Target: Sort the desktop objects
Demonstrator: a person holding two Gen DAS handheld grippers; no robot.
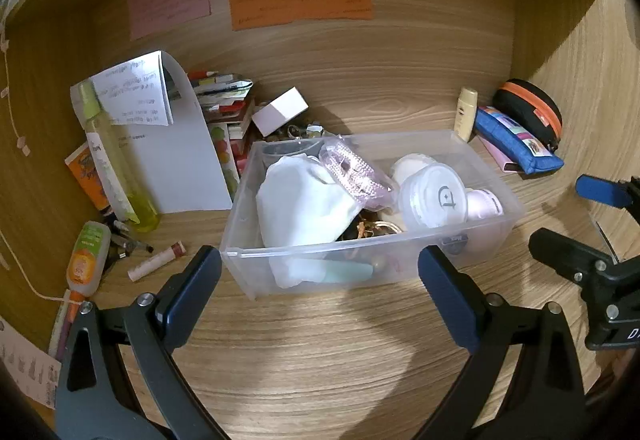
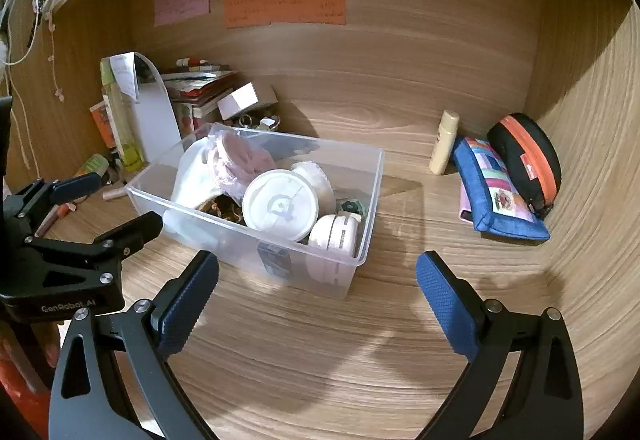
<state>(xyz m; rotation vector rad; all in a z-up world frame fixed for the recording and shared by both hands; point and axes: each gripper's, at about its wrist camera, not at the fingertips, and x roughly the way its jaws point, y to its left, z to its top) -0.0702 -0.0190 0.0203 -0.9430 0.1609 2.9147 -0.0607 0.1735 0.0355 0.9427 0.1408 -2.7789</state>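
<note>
A clear plastic bin (image 1: 240, 252) stands on the wooden desk; it also shows in the right wrist view (image 2: 370, 200). It holds a white cloth pouch (image 1: 304, 200), a pink bagged item (image 1: 356, 172), a round white lidded jar (image 1: 434, 196) and small items. My left gripper (image 1: 320, 264) is open and empty just in front of the bin. My right gripper (image 2: 318, 272) is open and empty, in front of the bin's right corner. The left gripper also shows in the right wrist view (image 2: 108, 200), open.
A blue pencil pouch (image 2: 496, 192), a black and orange case (image 2: 528, 160) and a cream tube (image 2: 444, 142) lie at the back right. At the left are a yellow-green bottle (image 1: 116, 160), white papers (image 1: 176, 152), stacked books (image 1: 228, 100), a white box (image 1: 280, 110), a small sanitizer bottle (image 1: 88, 260) and a lip balm (image 1: 156, 260).
</note>
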